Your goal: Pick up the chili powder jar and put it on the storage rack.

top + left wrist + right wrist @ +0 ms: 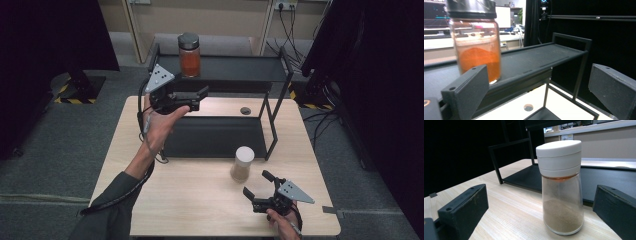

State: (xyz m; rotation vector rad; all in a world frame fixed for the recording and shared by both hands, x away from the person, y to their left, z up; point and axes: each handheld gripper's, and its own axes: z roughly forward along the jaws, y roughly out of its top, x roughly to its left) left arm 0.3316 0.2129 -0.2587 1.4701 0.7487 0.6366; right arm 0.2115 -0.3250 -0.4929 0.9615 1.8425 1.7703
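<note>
Currently: shaker (561, 187) upright on table (190, 195), just front of shelf rack (220, 130) | right gripper (261, 187) nearer, jaws spread, empty, shaker straight ahead | left gripper (199, 98) spread, empty, near orange jar (189, 55).

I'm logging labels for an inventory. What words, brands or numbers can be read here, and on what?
None can be read.
Orange-powder jar: no label showing.
White-capped shaker: plain cap and glass, no print.
Monitor behind the jar: screen content too blurred to read.
Left gripper and right gripper: no legible markings.
</note>
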